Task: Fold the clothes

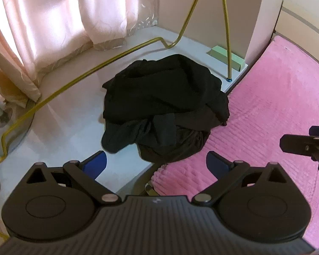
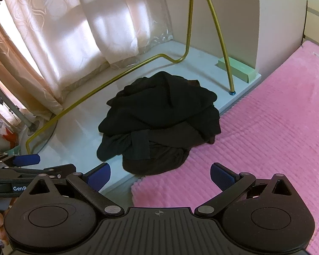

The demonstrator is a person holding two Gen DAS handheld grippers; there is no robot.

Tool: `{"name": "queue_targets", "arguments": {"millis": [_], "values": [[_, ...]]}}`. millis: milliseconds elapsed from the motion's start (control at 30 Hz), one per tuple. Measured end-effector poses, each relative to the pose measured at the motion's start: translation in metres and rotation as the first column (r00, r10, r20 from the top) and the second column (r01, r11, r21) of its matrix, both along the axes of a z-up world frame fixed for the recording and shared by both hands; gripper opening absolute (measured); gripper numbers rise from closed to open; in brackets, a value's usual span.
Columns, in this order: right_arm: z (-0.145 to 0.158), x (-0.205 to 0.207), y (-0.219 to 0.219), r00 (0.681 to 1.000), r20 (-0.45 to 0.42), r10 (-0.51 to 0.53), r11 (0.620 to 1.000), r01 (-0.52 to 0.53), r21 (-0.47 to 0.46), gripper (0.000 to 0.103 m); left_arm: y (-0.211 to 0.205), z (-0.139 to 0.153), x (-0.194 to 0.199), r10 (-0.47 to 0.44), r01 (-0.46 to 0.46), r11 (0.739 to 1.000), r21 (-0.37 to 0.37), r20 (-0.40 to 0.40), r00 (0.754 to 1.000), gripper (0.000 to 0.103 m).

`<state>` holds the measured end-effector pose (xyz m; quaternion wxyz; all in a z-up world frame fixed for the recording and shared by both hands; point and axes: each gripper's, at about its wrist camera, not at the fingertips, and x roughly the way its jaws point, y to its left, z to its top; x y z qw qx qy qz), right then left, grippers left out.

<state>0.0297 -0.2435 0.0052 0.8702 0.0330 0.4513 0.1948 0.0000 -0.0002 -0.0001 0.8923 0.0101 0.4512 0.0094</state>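
Pink bed (image 1: 276, 97) beside a pale floor (image 1: 74, 114), black clothes heaped between.
Clothes pile (image 1: 165, 110) straddles the bed's edge, straight ahead of both grippers; left gripper (image 1: 157, 165) and right gripper (image 2: 160, 175) hover wide, empty, about equally near.

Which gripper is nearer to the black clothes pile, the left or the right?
Neither clearly. The left gripper and right gripper, both open, sit side by side just short of the clothes pile, touching nothing.
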Motion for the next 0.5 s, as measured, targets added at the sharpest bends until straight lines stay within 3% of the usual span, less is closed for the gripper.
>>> {"name": "queue_targets", "arguments": {"millis": [500], "values": [[-0.01,0.005,-0.013,1.0,-0.02,0.005,0.999,-0.004,0.038,0.102,-0.011,-0.007,0.001,-0.02,0.019,0.999,-0.031,-0.049,0.999,0.098]]}}
